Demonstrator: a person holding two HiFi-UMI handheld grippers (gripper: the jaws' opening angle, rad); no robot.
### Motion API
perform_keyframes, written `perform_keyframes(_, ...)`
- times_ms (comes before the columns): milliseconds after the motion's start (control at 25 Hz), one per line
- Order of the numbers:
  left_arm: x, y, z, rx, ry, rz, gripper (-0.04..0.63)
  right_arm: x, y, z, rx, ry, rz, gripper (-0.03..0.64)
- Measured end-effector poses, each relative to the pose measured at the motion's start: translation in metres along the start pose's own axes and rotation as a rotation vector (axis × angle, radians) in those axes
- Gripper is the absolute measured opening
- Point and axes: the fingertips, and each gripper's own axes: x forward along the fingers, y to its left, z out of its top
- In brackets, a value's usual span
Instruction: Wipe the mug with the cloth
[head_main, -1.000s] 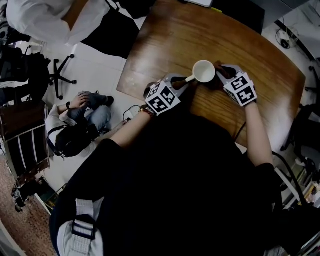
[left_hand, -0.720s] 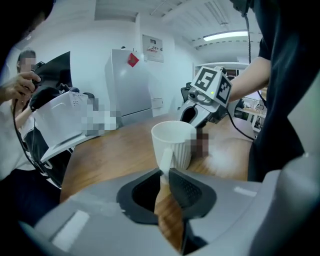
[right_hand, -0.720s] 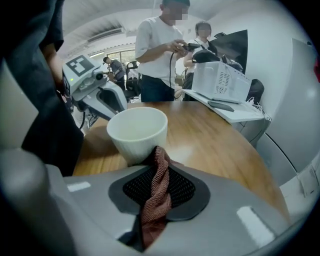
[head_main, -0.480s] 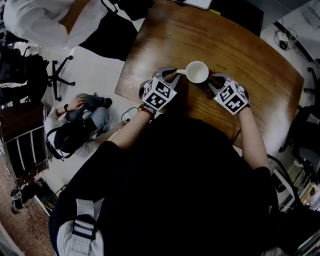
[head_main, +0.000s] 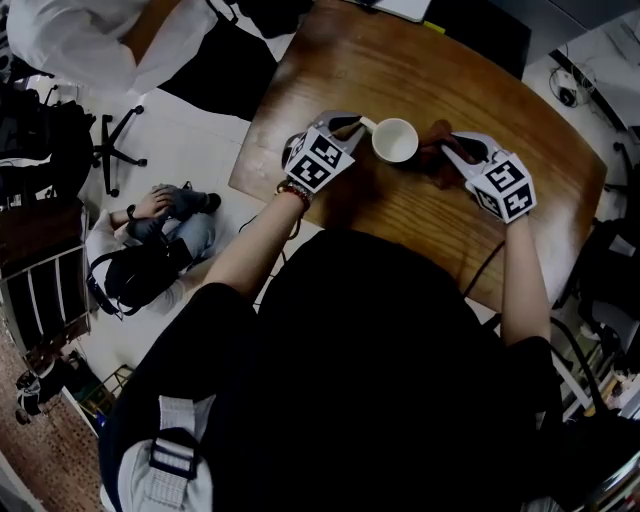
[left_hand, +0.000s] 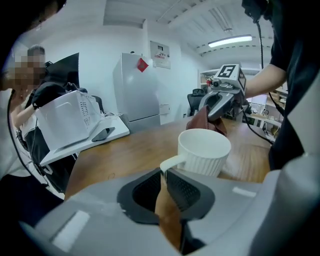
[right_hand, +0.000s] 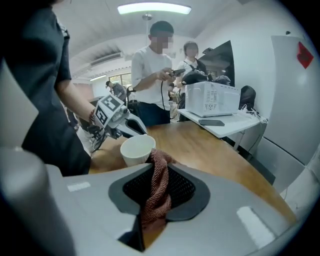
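Note:
A white ribbed mug (head_main: 395, 140) stands on the wooden table (head_main: 480, 80). My left gripper (head_main: 352, 125) is shut on its handle from the left; in the left gripper view the handle (left_hand: 170, 162) sits pinched between the pads, with the mug (left_hand: 205, 152) just beyond. My right gripper (head_main: 447, 150) is shut on a brown cloth (head_main: 437, 152), held close to the mug's right side. In the right gripper view the cloth (right_hand: 156, 190) hangs bunched between the jaws, next to the mug (right_hand: 137, 149). Whether cloth and mug touch I cannot tell.
The table's rounded left edge (head_main: 250, 150) lies close to my left gripper. A person sits on the floor (head_main: 160, 230) beside an office chair (head_main: 120, 150). A white table with a white appliance (right_hand: 210, 105) and a phone (right_hand: 212, 122) stands beyond; people stand behind it (right_hand: 155, 75).
The mug and my left gripper have shifted a little to the left. My right gripper first came in toward the mug, then swung away to the right with the cloth.

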Motion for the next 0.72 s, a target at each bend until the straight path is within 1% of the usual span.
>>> perform_keyframes(160, 0.013, 0.006, 0.017, 0.039, -0.028, -0.043, 0.026, 0.0, 0.002, 0.008, 0.098, -0.08, 0.083, 0.07)
perform_keyframes(280, 0.025, 0.005, 0.028, 0.061, -0.042, -0.074, 0.021, 0.01, 0.013, 0.01, 0.129, -0.1, 0.119, 0.069)
perform_keyframes(400, 0.036, 0.004, 0.038, 0.065, -0.055, -0.097, 0.018, 0.018, 0.019, 0.007, 0.135, -0.09, 0.127, 0.069)
perform_keyframes(560, 0.044, 0.003, 0.047, 0.032, -0.074, -0.113, 0.017, 0.019, 0.018, -0.002, 0.159, -0.074, 0.126, 0.069)
perform_keyframes(720, 0.052, -0.003, 0.053, 0.048, -0.081, -0.142, 0.017, 0.026, 0.021, -0.018, 0.195, -0.053, 0.12, 0.069)
